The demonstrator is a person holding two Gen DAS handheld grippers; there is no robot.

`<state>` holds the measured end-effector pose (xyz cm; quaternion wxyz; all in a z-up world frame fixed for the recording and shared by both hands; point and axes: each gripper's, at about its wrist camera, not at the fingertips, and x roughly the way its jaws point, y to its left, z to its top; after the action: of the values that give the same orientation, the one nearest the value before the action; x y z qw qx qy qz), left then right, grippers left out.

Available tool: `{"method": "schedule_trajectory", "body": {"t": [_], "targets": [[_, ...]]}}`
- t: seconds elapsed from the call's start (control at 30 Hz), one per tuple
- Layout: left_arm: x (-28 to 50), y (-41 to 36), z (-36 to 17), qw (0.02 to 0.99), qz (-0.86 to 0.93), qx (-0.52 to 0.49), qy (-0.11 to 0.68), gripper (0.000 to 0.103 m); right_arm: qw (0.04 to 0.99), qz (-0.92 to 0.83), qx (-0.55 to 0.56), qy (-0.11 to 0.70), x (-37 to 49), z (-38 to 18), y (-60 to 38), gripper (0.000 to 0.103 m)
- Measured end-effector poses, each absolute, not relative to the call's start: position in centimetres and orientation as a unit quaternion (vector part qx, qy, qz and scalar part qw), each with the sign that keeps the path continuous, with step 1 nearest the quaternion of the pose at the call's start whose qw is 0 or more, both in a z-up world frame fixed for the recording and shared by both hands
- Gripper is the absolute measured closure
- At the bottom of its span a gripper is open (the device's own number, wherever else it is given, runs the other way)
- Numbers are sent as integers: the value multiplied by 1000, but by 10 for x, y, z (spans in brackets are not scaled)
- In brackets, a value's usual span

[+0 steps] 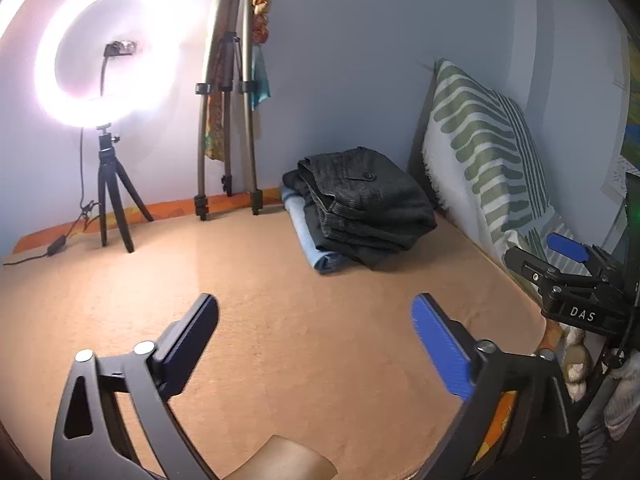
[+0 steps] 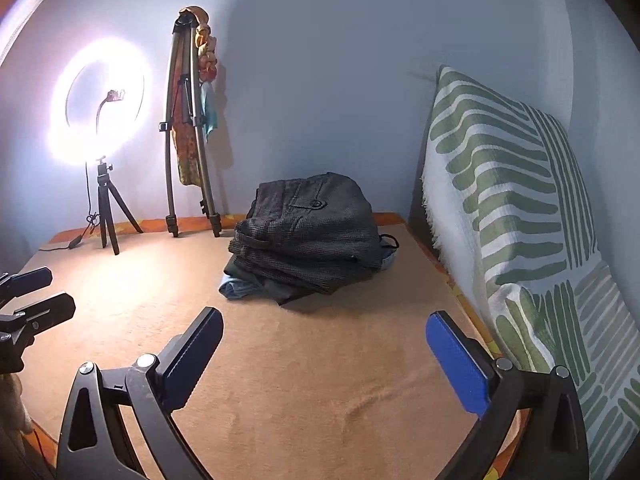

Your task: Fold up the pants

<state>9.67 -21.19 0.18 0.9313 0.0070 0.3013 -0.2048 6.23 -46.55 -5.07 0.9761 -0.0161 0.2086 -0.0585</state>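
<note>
A stack of folded pants stands at the far side of the tan bed cover (image 1: 280, 340). Dark grey pants (image 1: 368, 200) lie on top, with a black pair and a light blue pair (image 1: 308, 236) under them. The stack also shows in the right wrist view (image 2: 316, 228). My left gripper (image 1: 316, 328) is open and empty, well short of the stack. My right gripper (image 2: 324, 344) is open and empty, also short of the stack. The right gripper shows at the right edge of the left wrist view (image 1: 568, 264). The left gripper shows at the left edge of the right wrist view (image 2: 28, 296).
A lit ring light on a small tripod (image 1: 108, 80) stands at the back left with its cable (image 1: 52, 248). A taller folded tripod (image 1: 228, 120) leans on the wall. A green-and-white striped pillow (image 2: 512, 220) leans along the right side.
</note>
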Motion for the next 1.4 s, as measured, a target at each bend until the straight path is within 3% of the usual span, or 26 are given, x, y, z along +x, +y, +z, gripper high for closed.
{"method": "schedule_trajectory", "body": {"t": [1.4], "targets": [[97, -211, 1, 926, -206, 6, 315, 1, 976, -52, -14, 211, 61, -53, -453, 0]]}}
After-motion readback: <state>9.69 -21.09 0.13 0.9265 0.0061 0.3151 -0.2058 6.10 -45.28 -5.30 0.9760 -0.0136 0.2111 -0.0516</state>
